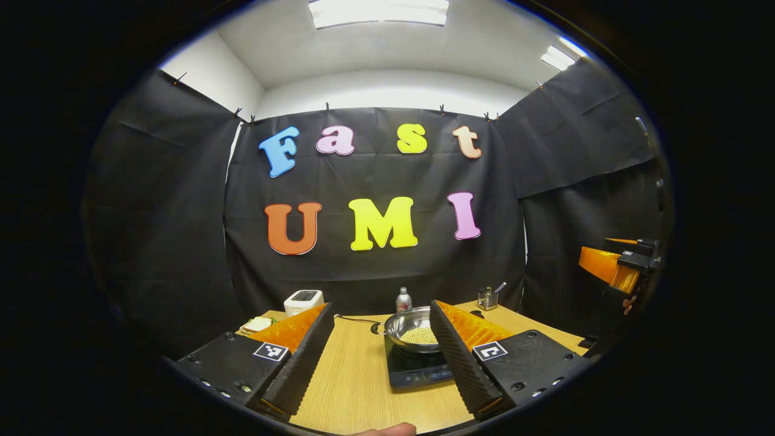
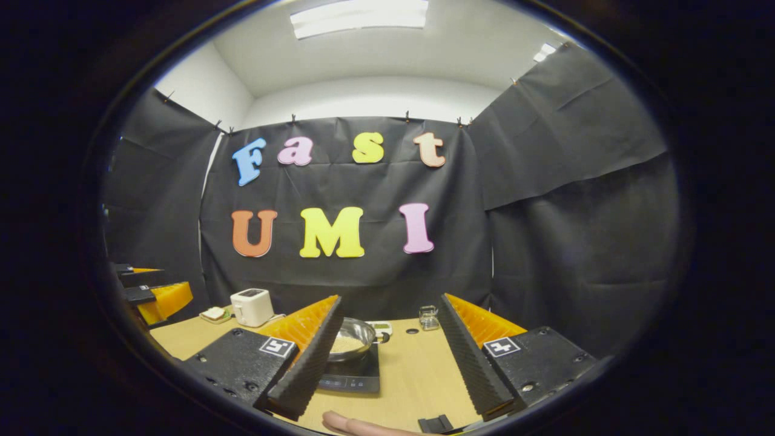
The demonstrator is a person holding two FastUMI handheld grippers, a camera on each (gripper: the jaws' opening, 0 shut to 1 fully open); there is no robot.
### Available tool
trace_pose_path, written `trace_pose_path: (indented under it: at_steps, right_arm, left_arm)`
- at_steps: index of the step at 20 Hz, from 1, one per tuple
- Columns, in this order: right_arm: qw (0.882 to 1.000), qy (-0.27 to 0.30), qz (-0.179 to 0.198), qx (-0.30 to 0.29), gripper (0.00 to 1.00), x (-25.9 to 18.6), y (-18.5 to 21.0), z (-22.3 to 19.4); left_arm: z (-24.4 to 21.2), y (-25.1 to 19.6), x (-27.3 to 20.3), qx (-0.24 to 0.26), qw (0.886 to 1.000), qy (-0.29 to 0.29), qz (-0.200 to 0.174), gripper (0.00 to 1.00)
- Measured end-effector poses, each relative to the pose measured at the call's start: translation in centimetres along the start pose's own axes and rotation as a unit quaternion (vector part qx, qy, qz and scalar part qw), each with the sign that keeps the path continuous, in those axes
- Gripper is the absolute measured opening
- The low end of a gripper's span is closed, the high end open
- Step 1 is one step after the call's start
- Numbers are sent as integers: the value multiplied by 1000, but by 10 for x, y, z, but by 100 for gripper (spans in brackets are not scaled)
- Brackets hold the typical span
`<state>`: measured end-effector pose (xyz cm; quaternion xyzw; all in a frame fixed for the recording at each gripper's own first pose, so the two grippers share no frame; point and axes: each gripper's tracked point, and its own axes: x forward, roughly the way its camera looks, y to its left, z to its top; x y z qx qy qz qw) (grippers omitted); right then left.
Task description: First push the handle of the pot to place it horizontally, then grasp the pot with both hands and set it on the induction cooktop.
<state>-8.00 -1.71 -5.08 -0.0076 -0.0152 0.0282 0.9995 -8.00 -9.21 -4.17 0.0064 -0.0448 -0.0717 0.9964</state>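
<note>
The pot [image 1: 413, 328] is seen resting on the induction cooktop [image 1: 418, 368], its handle [image 1: 357, 320] lying sideways. The left gripper [image 1: 381, 357] and right gripper [image 2: 393, 357] are held apart, empty. The task is judged finished.

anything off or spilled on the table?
Nothing stands out. The shiny steel pot sits upright on the black induction cooktop, its pale grains inside, none spilled on the wooden table. White toaster and sandwich plate look undisturbed. Left gripper and right gripper hang open, clear of the pot.
</note>
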Motion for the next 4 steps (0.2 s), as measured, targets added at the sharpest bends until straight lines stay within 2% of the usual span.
trace_pose_path:
  at_steps: [4]
  right_arm:
    - [1000,-5,7,1,96,-2,4,1]
  left_arm:
    - [-2,6,0,-10,1000,0,9,95]
